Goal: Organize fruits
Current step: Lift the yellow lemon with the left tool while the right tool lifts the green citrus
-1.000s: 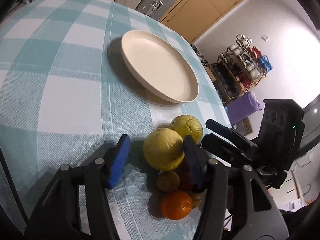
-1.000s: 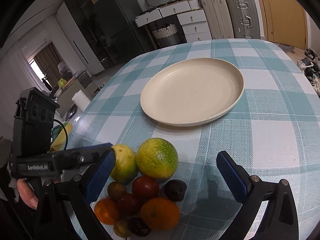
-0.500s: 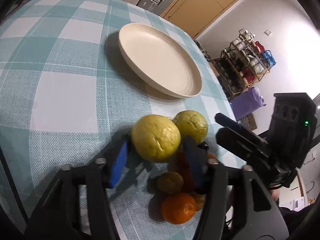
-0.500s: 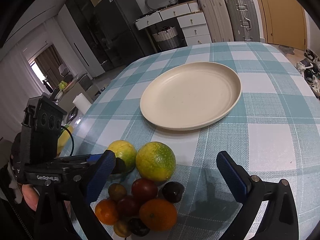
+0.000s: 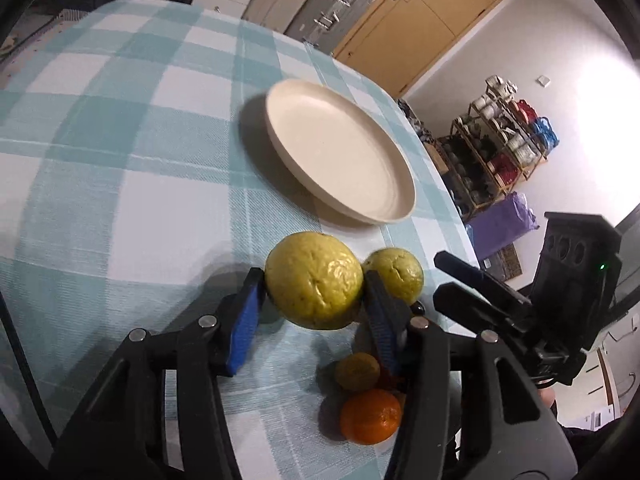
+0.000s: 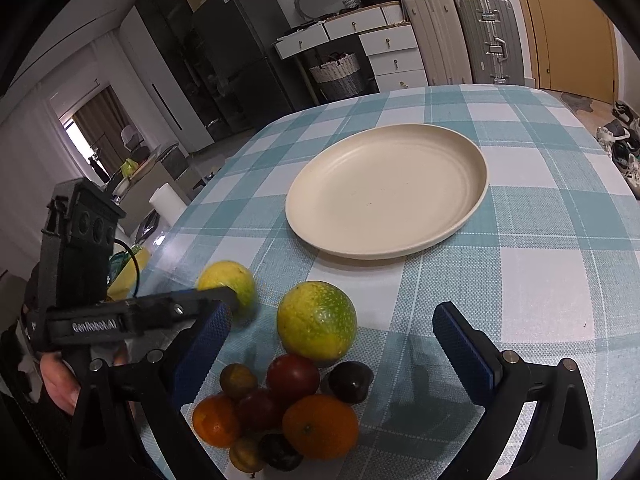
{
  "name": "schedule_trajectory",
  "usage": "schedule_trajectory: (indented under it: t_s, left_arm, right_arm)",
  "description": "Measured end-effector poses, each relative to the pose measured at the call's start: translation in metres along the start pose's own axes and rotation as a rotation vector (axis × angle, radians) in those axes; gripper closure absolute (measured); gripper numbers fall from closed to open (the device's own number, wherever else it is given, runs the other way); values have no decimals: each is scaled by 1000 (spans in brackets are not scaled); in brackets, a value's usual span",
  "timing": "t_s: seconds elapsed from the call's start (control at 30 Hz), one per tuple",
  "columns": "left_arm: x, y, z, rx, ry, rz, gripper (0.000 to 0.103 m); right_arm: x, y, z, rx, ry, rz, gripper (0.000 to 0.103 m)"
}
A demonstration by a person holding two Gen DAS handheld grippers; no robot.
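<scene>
My left gripper (image 5: 314, 300) is shut on a large yellow citrus fruit (image 5: 314, 280) and holds it lifted off the cloth; it also shows in the right wrist view (image 6: 228, 280). A second yellow-green citrus (image 6: 316, 320) sits on the checked tablecloth with a pile of small fruits: oranges (image 6: 320, 426), dark red and purple plums (image 6: 293, 372). My right gripper (image 6: 328, 336) is open, its blue pads on either side of the pile and the green citrus. An empty cream plate (image 6: 388, 196) lies beyond the fruit, seen also in the left wrist view (image 5: 340, 152).
The round table has a teal-and-white checked cloth (image 6: 540, 240). Suitcases (image 6: 488, 40), drawers and a fridge stand behind it. A shelf rack (image 5: 508, 140) and a purple bag stand past the table's right edge in the left wrist view.
My left gripper closed on the large yellow citrus and lifted it off the cloth, away from the pile toward the plate. The right gripper stayed open and nearly still.
</scene>
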State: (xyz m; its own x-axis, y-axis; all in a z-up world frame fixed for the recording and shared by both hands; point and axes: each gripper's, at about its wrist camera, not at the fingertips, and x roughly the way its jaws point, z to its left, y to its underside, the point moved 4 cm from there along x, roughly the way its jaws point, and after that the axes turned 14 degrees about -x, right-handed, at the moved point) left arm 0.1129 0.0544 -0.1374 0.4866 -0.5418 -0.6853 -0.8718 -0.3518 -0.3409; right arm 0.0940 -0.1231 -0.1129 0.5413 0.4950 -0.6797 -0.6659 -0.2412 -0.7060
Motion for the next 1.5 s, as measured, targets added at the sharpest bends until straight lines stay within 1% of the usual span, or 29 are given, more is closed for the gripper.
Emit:
schedule_trajectory:
  t_s: [0.13,0.27,0.33,0.4,0.47,0.53,0.6,0.7,0.73,0.77,0.83,1.17,1.5]
  left_arm:
    - [-15,-8,3,-7,0,-30,56]
    - [-27,-14,8,-11,5,-47,56]
    - [-31,-15,12,-14,7,-48,56]
    - [-33,-15,14,-16,8,-51,56]
    - [-34,-15,15,-16,8,-49,56]
    - [-36,-15,16,-13,2,-50,56]
    - [-36,-13,15,-2,-15,-60,56]
    - [-36,-12,13,8,-25,-63,56]
    - [-36,-11,13,9,-27,-63,56]
    - [-36,-11,12,12,-31,-63,56]
    - [-35,-11,11,17,-35,-62,56]
    - [-26,-13,-1,36,-47,-49,56]
    - [-20,-21,-20,65,-44,-53,56]
  right_arm:
    - [7,-1,4,-8,-9,13,0]
    - [14,-1,7,-15,-23,32,0]
    - [19,-1,10,-34,-16,47,0]
    - [21,-1,12,-41,-19,53,3]
    - [25,0,12,-36,-28,65,11]
    - [30,1,12,-34,-29,88,16]
    - [33,1,12,-34,-20,99,17]
    - [35,2,11,-35,-16,103,25]
    - [36,2,11,-31,-21,106,32]
    - [36,3,9,-26,-24,111,36]
    - [38,5,7,-11,-45,121,52]
    - [34,7,5,-2,-74,97,53]
    - [10,-10,-2,18,-97,-7,53]
